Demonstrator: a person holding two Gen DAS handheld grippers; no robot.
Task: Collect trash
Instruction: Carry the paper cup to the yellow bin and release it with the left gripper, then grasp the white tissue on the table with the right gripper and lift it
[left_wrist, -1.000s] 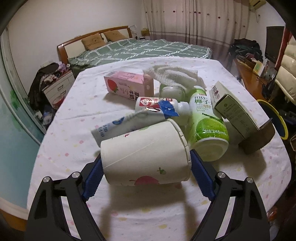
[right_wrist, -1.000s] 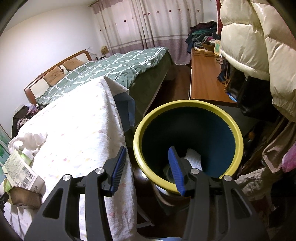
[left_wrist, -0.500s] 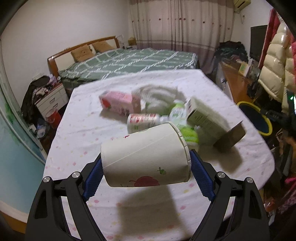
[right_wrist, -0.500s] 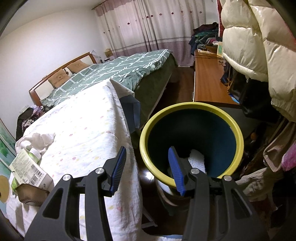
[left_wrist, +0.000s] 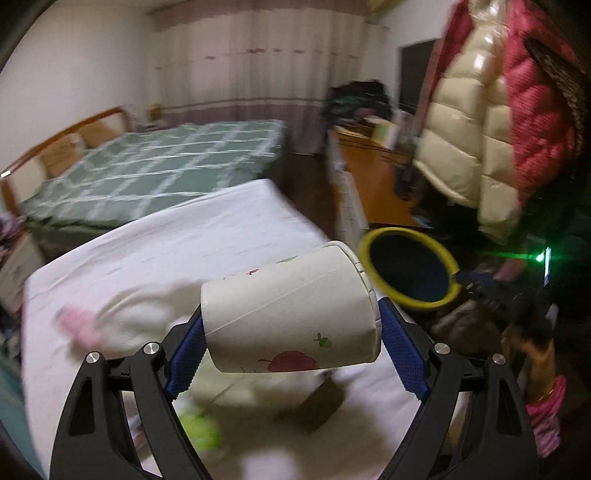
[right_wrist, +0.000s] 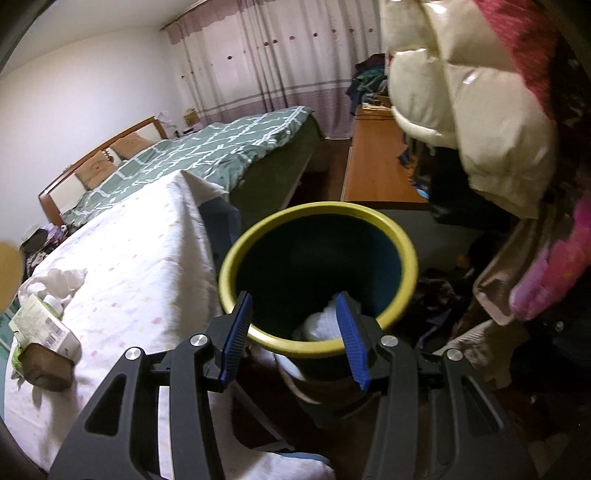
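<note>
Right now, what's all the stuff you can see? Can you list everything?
paper cup: one, white with a red fruit print, lying sideways between the left gripper's pads, above the table
trash bin: one, yellow rim, dark inside, on the floor beside the table, something white at the bottom
table: one, under a white dotted cloth
green and white carton: one, at the table's near edge
brown box: one, against the carton
white tissue: one crumpled heap, behind the carton
bed: one, green checked cover, behind the table
puffy jackets: cream and red, hanging on the right
left gripper: black, blue pads, holding the cup
right gripper: black, blue pads, empty, over the bin's rim
</note>
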